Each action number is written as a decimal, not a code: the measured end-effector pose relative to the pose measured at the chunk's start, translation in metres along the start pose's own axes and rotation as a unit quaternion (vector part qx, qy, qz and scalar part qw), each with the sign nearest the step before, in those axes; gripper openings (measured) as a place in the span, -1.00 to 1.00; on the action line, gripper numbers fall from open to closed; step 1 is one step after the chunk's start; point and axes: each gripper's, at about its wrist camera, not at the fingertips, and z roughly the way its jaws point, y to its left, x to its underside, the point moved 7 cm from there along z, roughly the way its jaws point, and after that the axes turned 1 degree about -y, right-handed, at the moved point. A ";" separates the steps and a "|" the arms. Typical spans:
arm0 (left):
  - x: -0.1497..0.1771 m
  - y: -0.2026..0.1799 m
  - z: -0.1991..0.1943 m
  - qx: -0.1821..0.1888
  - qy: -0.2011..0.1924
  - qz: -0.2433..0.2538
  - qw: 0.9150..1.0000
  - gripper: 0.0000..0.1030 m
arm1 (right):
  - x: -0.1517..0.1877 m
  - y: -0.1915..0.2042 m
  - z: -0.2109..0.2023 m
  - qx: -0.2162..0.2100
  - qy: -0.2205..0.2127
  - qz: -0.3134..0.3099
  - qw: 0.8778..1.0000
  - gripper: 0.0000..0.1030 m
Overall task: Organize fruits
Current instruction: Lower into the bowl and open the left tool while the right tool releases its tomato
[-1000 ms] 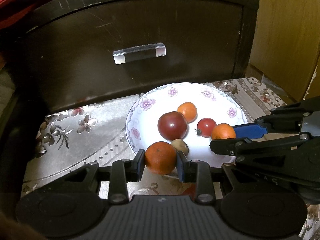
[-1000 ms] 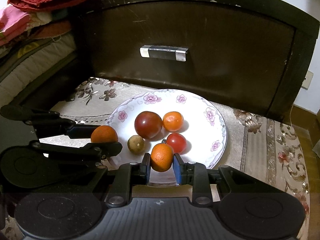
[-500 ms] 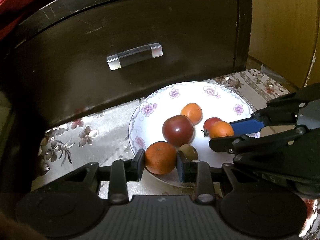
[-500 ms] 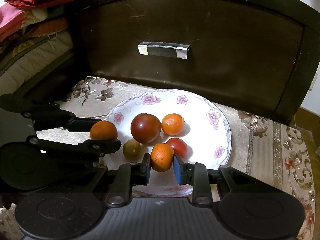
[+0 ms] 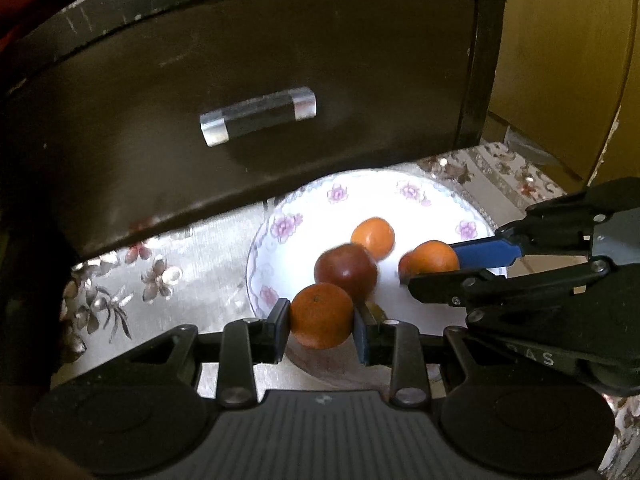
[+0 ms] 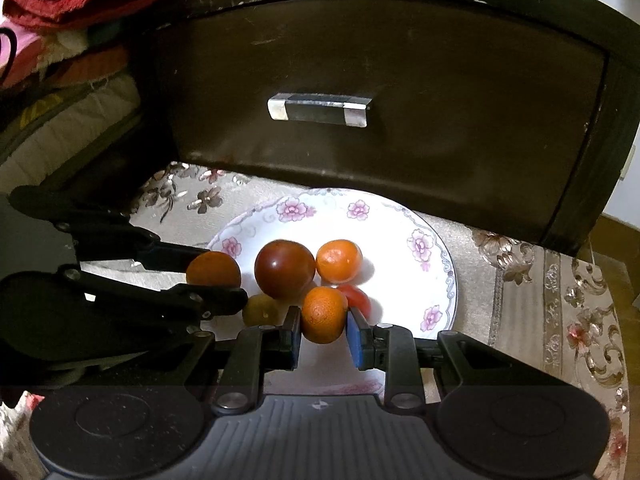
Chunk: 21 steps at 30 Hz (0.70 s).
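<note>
A white floral plate (image 6: 404,280) (image 5: 424,208) lies on a patterned cloth. On it are a dark red plum (image 6: 285,269) (image 5: 346,271), a mandarin (image 6: 339,261) (image 5: 373,237), a small red tomato (image 6: 355,297) and a small green-brown fruit (image 6: 261,309). My left gripper (image 5: 320,322) is shut on a mandarin (image 5: 321,316) over the plate's near left rim. My right gripper (image 6: 323,326) is shut on another mandarin (image 6: 323,314) (image 5: 434,258) over the plate's front part. Each gripper shows in the other's view.
A dark drawer front (image 6: 384,120) (image 5: 256,120) with a clear handle (image 6: 318,107) overhangs the plate's far side. Folded cloths (image 6: 60,40) are stacked at the left. A wooden cabinet (image 5: 568,60) stands at the right.
Both grippers have moved forward and closer to the drawer front, each still holding its mandarin. The plate and the fruit on it look nearer.
</note>
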 end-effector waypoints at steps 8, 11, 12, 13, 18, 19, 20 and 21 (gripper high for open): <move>-0.022 0.003 -0.023 -0.003 -0.024 0.013 1.000 -0.28 | -0.017 -0.002 -0.016 -0.016 -0.017 0.017 1.000 -0.53; -0.029 0.005 -0.036 -0.008 -0.037 0.022 0.999 -0.28 | -0.026 0.002 -0.026 -0.026 -0.032 0.021 0.999 -0.53; -0.030 0.005 -0.038 -0.009 -0.038 0.022 0.999 -0.28 | -0.028 0.003 -0.029 -0.029 -0.036 0.021 0.999 -0.53; -0.030 0.005 -0.039 -0.009 -0.038 0.021 0.999 -0.28 | -0.030 0.005 -0.031 -0.031 -0.040 0.021 0.999 -0.53; -0.019 0.000 -0.027 -0.008 -0.022 0.017 1.000 -0.28 | -0.024 0.005 -0.028 -0.027 -0.032 0.014 0.999 -0.53; -0.016 -0.001 -0.023 -0.007 -0.018 0.016 1.000 -0.28 | -0.021 0.004 -0.025 -0.024 -0.027 0.012 0.999 -0.53; -0.013 -0.003 -0.019 -0.005 -0.014 0.018 1.000 -0.28 | -0.019 0.003 -0.021 -0.020 -0.021 0.009 1.000 -0.53; -0.010 -0.005 -0.016 -0.005 -0.010 0.021 1.000 -0.28 | -0.017 0.002 -0.019 -0.017 -0.018 0.006 1.000 -0.53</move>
